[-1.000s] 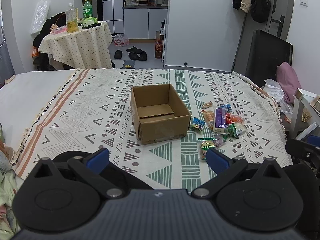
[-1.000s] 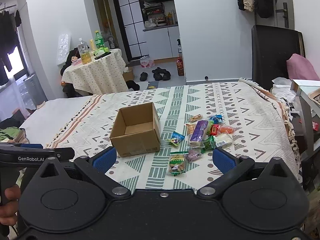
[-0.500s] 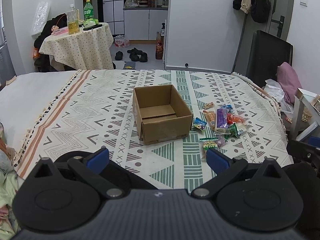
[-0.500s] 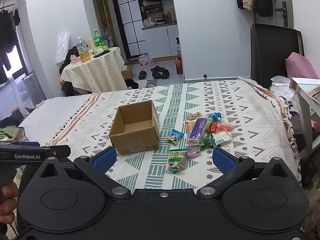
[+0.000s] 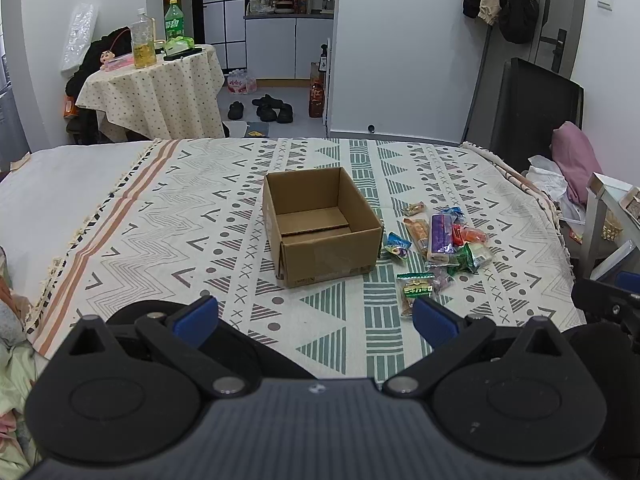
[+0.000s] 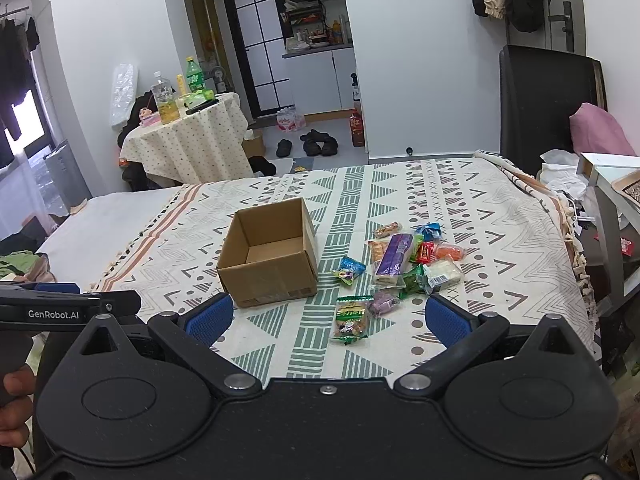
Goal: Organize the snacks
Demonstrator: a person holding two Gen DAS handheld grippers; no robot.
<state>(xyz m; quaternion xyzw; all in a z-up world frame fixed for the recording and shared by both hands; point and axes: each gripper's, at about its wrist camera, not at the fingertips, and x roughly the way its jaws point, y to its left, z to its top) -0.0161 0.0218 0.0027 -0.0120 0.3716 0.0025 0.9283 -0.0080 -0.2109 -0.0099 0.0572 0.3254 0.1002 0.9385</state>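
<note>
The box (image 5: 322,224) is plain brown cardboard, matt, with a strip of clear glossy tape on its near wall. The snack wrappers (image 6: 394,258) look like shiny plastic film. The patterned bed cover (image 5: 160,216) is woven cloth, its fringe hard to make out

At the frame's centre sits a plain brown box (image 5: 322,226) on a cream blanket (image 5: 168,216) patterned with green, grey and orange stripes, triangles and zigzags. Right of it lie a purple packet (image 6: 394,258), a green-and-yellow packet (image 6: 351,316) and an orange packet (image 6: 450,251). Upper left, a cream tablecloth (image 5: 160,96) has dark dots.
</note>
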